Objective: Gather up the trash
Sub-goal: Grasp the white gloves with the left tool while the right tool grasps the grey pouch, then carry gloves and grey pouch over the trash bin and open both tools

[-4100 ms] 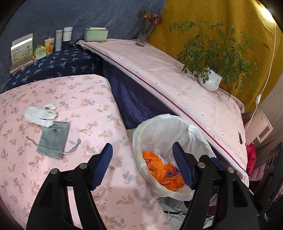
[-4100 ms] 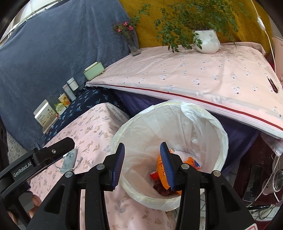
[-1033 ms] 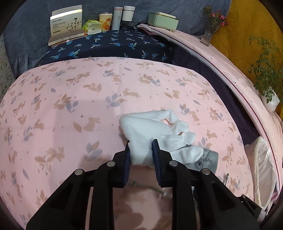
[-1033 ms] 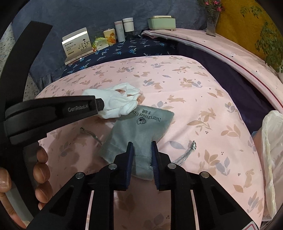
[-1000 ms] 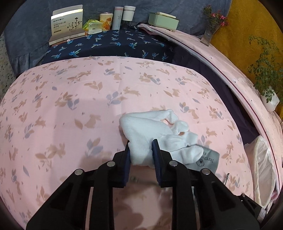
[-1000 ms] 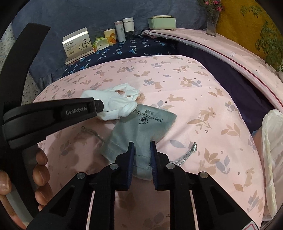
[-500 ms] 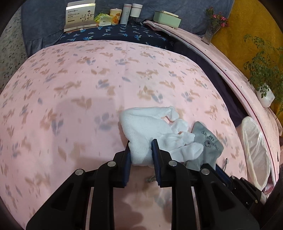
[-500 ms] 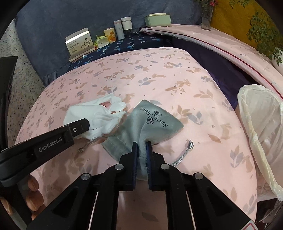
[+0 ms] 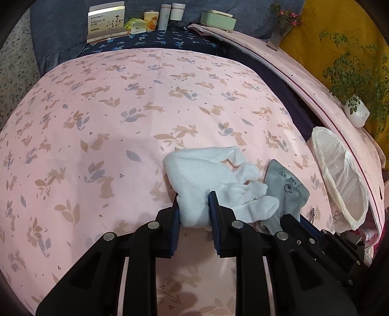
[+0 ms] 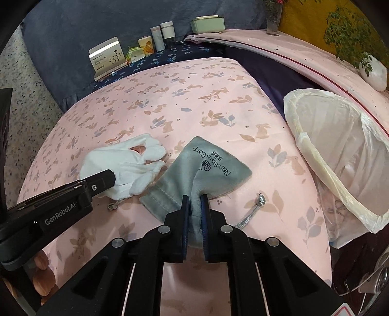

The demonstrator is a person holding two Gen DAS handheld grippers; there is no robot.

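Observation:
My left gripper is shut on a bunched white glove, held just above the pink rabbit-print cloth. The same white glove shows left of centre in the right wrist view, with the left gripper's finger across it. My right gripper is shut on a grey drawstring pouch with dark lettering, its silver cord trailing to the right. In the left wrist view the grey pouch hangs beside the glove. The white-lined trash bin stands at the right, beyond the cloth's edge.
A box, tubes and small packets line the back on a dark blue floral cloth. A pale green box, a flower vase and a potted plant sit on the long pink surface at the right.
Both grippers have carried the glove and the pouch to the right, so the bin looms larger. The right gripper's jaws have pinched tighter on the pouch.

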